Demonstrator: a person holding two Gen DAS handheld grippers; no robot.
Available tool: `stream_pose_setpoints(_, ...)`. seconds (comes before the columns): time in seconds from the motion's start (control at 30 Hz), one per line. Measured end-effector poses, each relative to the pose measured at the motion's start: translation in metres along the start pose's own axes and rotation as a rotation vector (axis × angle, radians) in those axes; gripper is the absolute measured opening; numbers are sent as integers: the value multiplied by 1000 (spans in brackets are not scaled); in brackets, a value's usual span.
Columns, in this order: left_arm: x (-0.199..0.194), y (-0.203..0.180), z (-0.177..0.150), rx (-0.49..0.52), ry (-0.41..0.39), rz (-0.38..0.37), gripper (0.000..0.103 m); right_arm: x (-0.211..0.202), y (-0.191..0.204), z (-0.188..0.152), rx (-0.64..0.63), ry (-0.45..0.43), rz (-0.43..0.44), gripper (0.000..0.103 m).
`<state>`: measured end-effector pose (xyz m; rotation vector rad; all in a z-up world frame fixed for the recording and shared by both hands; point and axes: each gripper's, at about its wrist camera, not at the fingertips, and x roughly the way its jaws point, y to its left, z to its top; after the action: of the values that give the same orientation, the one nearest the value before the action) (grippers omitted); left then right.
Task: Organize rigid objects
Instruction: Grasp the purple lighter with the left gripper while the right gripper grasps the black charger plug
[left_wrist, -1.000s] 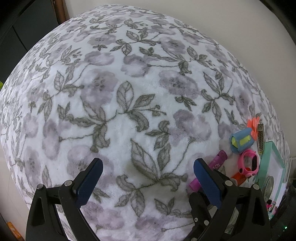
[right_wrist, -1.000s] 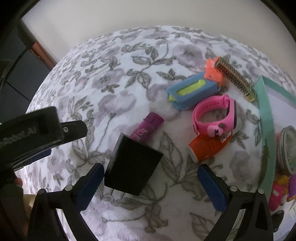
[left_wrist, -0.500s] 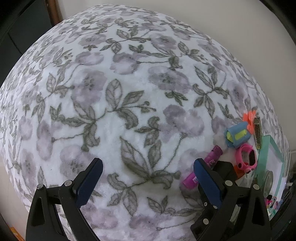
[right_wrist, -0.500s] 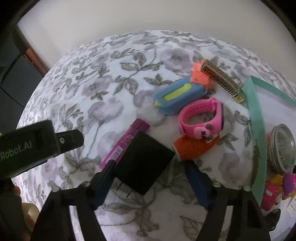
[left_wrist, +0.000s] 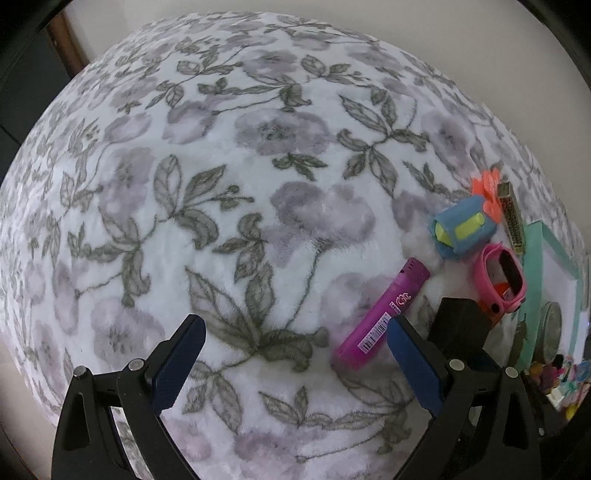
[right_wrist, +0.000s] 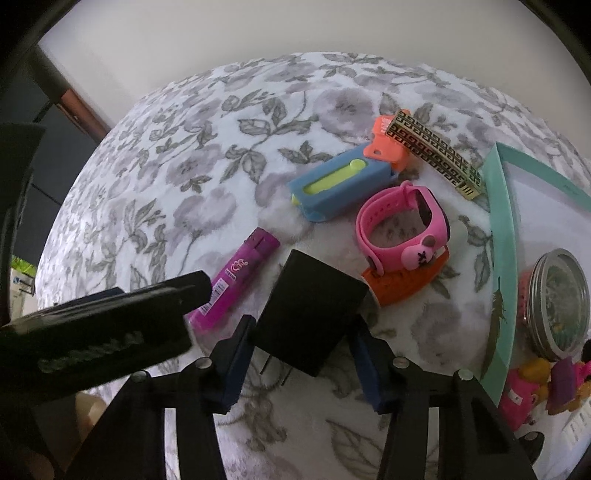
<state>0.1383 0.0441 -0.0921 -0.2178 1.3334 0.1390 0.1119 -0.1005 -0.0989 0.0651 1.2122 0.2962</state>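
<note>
The floral blanket (right_wrist: 229, 155) is spreading under everything, the teal tray (right_wrist: 502, 229) lying at three o'clock. The left claw (left_wrist: 291, 354) is hovering spread wide, gripping nothing. The right claw (right_wrist: 301, 354) is clamping on the black charger (right_wrist: 306, 310), prongs pointing at six o'clock. The purple lighter (right_wrist: 236, 280) is lying just at the charger's nine o'clock, the pink watch (right_wrist: 402, 229) at one o'clock.

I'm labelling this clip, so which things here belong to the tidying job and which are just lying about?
Job:
right hand-held gripper
black charger
purple lighter
blue case
pink watch
orange cylinder
patterned clip
teal tray

Lying about:
floral blanket
left hand-held gripper, open, idle
</note>
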Motion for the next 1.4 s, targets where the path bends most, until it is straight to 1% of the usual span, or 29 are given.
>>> stream_pose_setpoints(0.17,2,-18,5,41,-29,24,99,-3,-3,-3,-15,17,-1,50)
stream_pose_setpoints(0.27,1,-35,8,79,-52,41,99,-5,-7,-5,-8,23,4,47)
stream_pose_setpoints(0.4,3,-56,8,138,-66,64,98,-5,-11,-6,-19,20,29,46)
stream_pose_setpoints(0.47,5,-64,7,162,-70,79,98,-6,-11,-6,-19,23,31,46)
stream_pose_setpoints(0.6,13,-75,5,177,-59,74,97,-9,-13,-9,-38,33,32,43)
stream_pose_setpoints(0.67,17,-82,4,192,-52,76,88,-11,-18,-11,-34,37,24,42)
stream_pose_setpoints(0.7,20,-84,0,199,-48,75,81,-11,-21,-11,-29,39,26,42)
stream_pose_setpoints(0.77,21,-86,-2,202,-52,63,79,-11,-24,-12,-20,39,43,42)
stream_pose_setpoints(0.83,22,-89,-3,202,-52,52,73,-9,-23,-11,-23,40,38,42)
stream_pose_setpoints(0.9,22,-93,-2,202,-52,36,69,-8,-19,-11,-42,41,22,42)
stream_pose_setpoints(0.93,20,-86,-2,208,-52,32,65,-8,-17,-12,-52,39,14,42)
stream_pose_setpoints(0.97,19,-89,-2,215,-53,28,62,-7,-16,-12,-58,39,9,42)
stream_pose_setpoints(1.03,17,-94,-5,234,-57,27,51,-7,-15,-12,-65,39,1,42)
stream_pose_setpoints(1.13,12,-100,-12,260,-62,25,40,-5,-10,-13,-88,37,-25,42)
stream_pose_setpoints(1.27,8,-113,-18,269,-68,30,37,-4,-1,-18,-140,46,-65,42)
stream_pose_setpoints(1.4,5,-117,-21,288,-74,34,35,-4,-5,-16,-115,45,-44,42)
